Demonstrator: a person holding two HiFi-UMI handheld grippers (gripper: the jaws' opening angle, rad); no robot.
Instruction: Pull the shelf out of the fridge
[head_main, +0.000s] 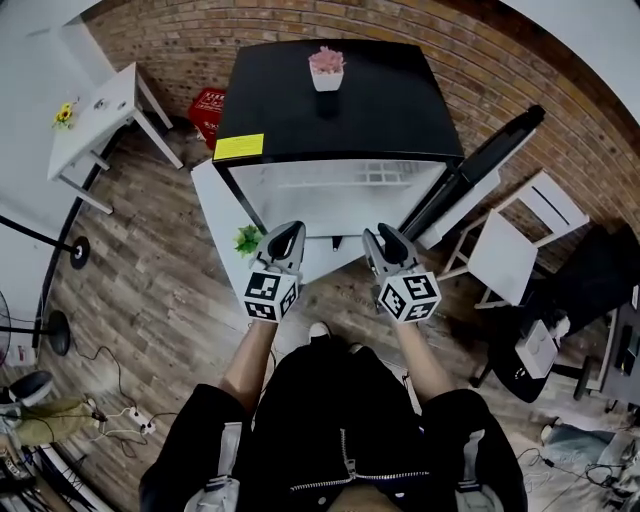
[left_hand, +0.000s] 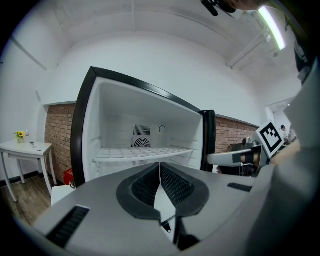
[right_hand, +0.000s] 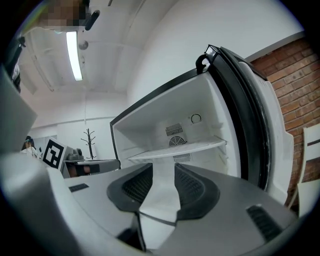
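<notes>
The black-topped fridge (head_main: 340, 100) stands open in front of me, its door (head_main: 480, 170) swung out to the right. Inside, a white shelf (left_hand: 142, 152) spans the compartment below the round fan grille; the right gripper view shows the same shelf (right_hand: 175, 148). Both grippers hover side by side short of the opening and touch nothing. My left gripper (head_main: 286, 238) is shut, its pads meeting at the tips (left_hand: 160, 167) with nothing between them. My right gripper (head_main: 385, 240) is open, and only the fridge interior shows through the gap (right_hand: 163, 167).
A pink potted plant (head_main: 326, 68) sits on the fridge top. A white table (head_main: 95, 115) and a red crate (head_main: 207, 110) are at the left, a white chair (head_main: 520, 240) at the right. Cables lie on the wooden floor at the lower left.
</notes>
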